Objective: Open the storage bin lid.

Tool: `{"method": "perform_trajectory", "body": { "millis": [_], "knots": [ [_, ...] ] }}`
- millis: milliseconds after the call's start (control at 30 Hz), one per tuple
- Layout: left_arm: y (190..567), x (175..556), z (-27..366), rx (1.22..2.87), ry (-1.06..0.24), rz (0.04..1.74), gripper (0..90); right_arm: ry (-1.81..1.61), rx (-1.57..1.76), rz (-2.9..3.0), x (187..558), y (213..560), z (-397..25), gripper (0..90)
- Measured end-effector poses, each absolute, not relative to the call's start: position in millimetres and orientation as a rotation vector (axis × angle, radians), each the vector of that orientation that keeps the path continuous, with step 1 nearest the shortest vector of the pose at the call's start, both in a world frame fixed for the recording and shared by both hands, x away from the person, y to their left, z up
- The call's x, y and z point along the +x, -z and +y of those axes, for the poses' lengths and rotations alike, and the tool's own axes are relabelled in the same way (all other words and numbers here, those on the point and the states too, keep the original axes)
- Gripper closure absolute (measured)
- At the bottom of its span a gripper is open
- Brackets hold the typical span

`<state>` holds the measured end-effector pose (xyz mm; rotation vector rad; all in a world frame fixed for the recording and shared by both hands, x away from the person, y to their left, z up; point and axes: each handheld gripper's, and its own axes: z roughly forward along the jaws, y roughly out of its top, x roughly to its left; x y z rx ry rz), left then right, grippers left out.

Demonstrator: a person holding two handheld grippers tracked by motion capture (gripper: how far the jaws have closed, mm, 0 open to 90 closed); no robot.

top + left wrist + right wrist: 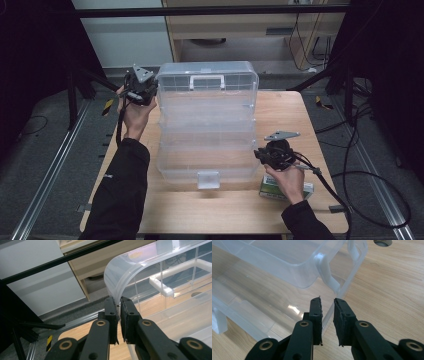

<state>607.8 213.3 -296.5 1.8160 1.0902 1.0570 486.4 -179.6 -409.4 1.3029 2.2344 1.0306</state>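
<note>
A clear plastic tiered box (207, 135) stands open on the wooden table, its lid (207, 80) with a white handle (206, 79) raised at the back. My left gripper (141, 89) is at the lid's top left corner. Its jaws (118, 302) are shut on the lid's curved rim (112, 277). My right gripper (274, 152) is at the front right corner of the bottom tray (210, 172). The clear tray wall (337, 287) runs between its jaws (327, 303), which stand close together with a narrow gap and hold that wall.
A small green and white carton (286, 190) lies on the table (220, 210) under the right hand. A white latch (208, 179) hangs at the box's front. Black frame bars and cables surround the table; a wooden cabinet (235, 25) stands behind.
</note>
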Motion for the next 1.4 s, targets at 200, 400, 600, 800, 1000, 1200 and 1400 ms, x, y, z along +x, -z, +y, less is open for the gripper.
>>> {"method": "perform_trajectory", "body": {
  "millis": [200, 400, 600, 800, 1000, 1200, 1400],
  "knots": [
    [297, 608, 213, 1.818, -1.067, 1.088, 84.2, -1.030, 1.299, 2.234, 486, 409, -180, 77.0],
    [297, 610, 212, 1.819, -1.074, 1.089, 84.1, -1.027, 1.299, 2.234, 486, 409, -180, 77.0],
    [298, 613, 211, 1.822, -1.079, 1.091, 84.0, -1.026, 1.298, 2.235, 486, 409, -180, 77.0],
    [298, 620, 210, 1.823, -1.078, 1.100, 83.8, -1.024, 1.297, 2.235, 486, 409, -179, 77.0],
    [299, 624, 210, 1.821, -1.080, 1.108, 83.7, -1.022, 1.294, 2.234, 486, 409, -179, 77.0],
    [301, 630, 209, 1.824, -1.091, 1.117, 83.8, -1.018, 1.294, 2.236, 486, 409, -179, 77.0],
    [302, 641, 208, 1.833, -1.083, 1.130, 84.1, -1.017, 1.294, 2.237, 486, 409, -179, 76.9]
  ]
}}
